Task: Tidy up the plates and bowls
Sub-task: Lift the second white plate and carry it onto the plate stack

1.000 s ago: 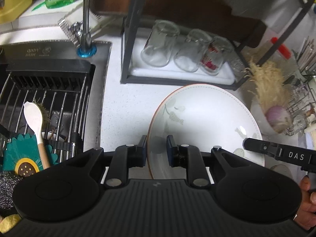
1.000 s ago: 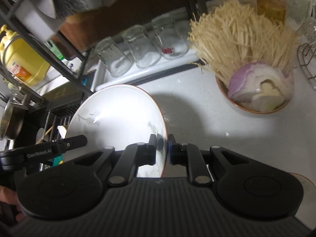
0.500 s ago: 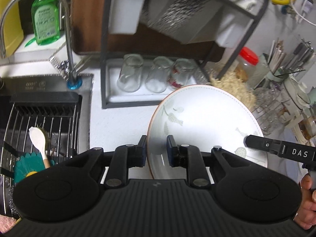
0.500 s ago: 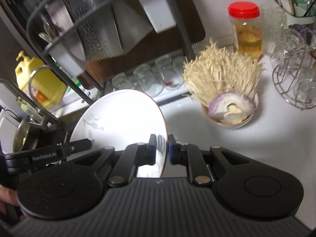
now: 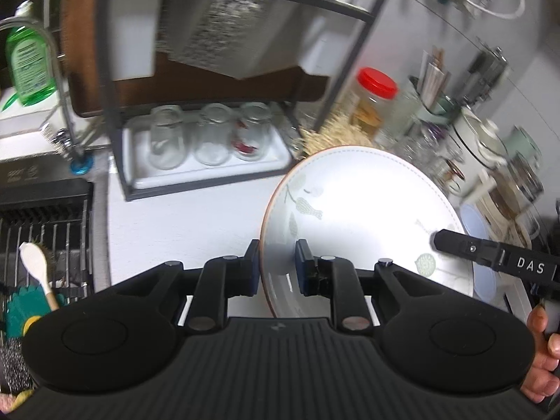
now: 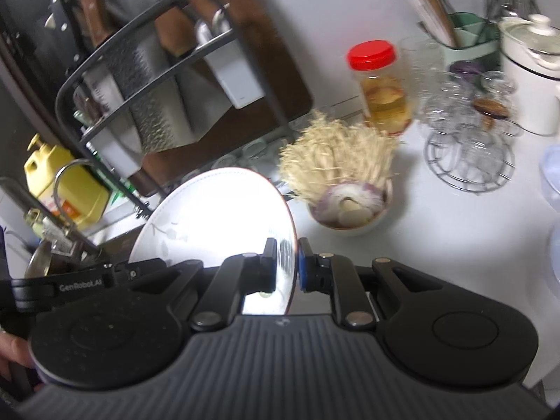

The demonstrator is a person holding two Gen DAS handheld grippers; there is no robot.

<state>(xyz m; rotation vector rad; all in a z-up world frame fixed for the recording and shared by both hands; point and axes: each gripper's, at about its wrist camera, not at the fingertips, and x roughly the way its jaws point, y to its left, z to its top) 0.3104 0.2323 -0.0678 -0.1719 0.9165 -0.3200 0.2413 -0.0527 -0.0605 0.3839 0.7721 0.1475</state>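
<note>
So both grippers have the same white plate (image 5: 364, 210) pinched by its rim, held in the air above the white surface (image 5: 182, 220). Left gripper (image 5: 278, 267) clamps the left edge, right gripper (image 6: 284, 266) clamps the opposite edge. Behind it there's a dark rack (image 5: 217, 80) with upturned glasses (image 5: 206, 136), and a bowl of onion and enoki (image 6: 350, 206) sits just beside the plate

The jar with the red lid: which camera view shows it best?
The right wrist view. There the jar with the red lid stands unobstructed on the counter, its yellowish contents visible. In the left wrist view the same jar is blurrier, and the rack post crosses its left side.
</note>
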